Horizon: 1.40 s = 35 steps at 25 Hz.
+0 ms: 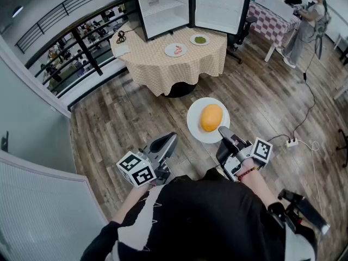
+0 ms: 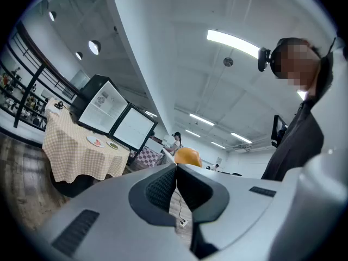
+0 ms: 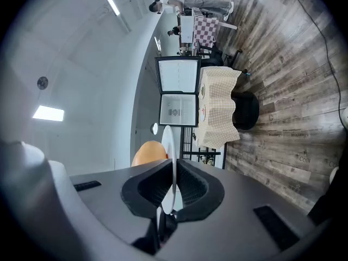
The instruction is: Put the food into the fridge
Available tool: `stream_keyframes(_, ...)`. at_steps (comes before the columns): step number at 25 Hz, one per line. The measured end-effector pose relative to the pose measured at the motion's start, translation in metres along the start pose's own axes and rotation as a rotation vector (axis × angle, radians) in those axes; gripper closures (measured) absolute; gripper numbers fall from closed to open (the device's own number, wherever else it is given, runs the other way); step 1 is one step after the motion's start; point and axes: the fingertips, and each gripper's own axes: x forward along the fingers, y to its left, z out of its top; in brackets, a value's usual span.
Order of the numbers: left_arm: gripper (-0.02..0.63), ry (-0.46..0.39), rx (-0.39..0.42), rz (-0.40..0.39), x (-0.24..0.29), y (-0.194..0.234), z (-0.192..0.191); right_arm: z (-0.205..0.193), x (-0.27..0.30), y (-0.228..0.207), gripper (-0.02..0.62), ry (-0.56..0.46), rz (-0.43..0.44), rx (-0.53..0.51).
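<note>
– The food [image 1: 211, 117], where is it?
– An orange, rounded lump on a white plate [image 1: 197, 130], carried level over the wooden floor [image 1: 136, 118], well apart from the fridge [image 1: 163, 7].
– Carried how?
– The right gripper [image 1: 224, 130] points level, jaws clamped on the plate's near rim. The left gripper [image 1: 171, 138] is level beside it, jaws together on nothing.
– And ahead?
– A round table [image 1: 163, 69] under a checked cloth bears the open fridge, with two small plates [image 1: 175, 50] [image 1: 199, 39] before it. A power strip [image 1: 292, 142] lies to the right; a person [image 1: 310, 20] stands beyond.
</note>
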Motion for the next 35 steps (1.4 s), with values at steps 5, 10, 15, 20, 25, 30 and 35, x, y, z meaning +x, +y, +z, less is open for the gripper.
stream_keyframes(5, 0.591, 0.003, 0.002, 0.001, -0.001, 0.001, 0.0, -0.001, 0.002, -0.001, 0.568, 0.009, -0.006, -0.008)
stream_keyframes(10, 0.591, 0.0, 0.005, -0.001, 0.001, 0.0, 0.0, 0.0, 0.001, -0.001, 0.568, 0.006, -0.003, -0.004)
stream_keyframes(15, 0.591, -0.007, 0.016, -0.011, 0.002, -0.002, 0.005, -0.003, 0.003, 0.005, 0.568, 0.017, 0.037, -0.014)
stream_keyframes(20, 0.591, -0.005, 0.042, -0.019, 0.002, -0.004, 0.011, -0.01, 0.01, 0.015, 0.568, 0.04, 0.082, -0.037)
stream_keyframes(25, 0.591, 0.01, 0.039, -0.018, -0.003, 0.006, 0.012, -0.014, 0.021, 0.015, 0.568, 0.038, 0.078, -0.048)
stream_keyframes(30, 0.591, -0.002, -0.012, -0.007, 0.005, 0.034, 0.017, -0.006, 0.043, 0.006, 0.568, 0.023, 0.053, -0.016)
stream_keyframes(35, 0.591, 0.03, -0.024, 0.015, 0.024, 0.05, 0.01, 0.02, 0.052, -0.006, 0.568, 0.01, 0.022, 0.007)
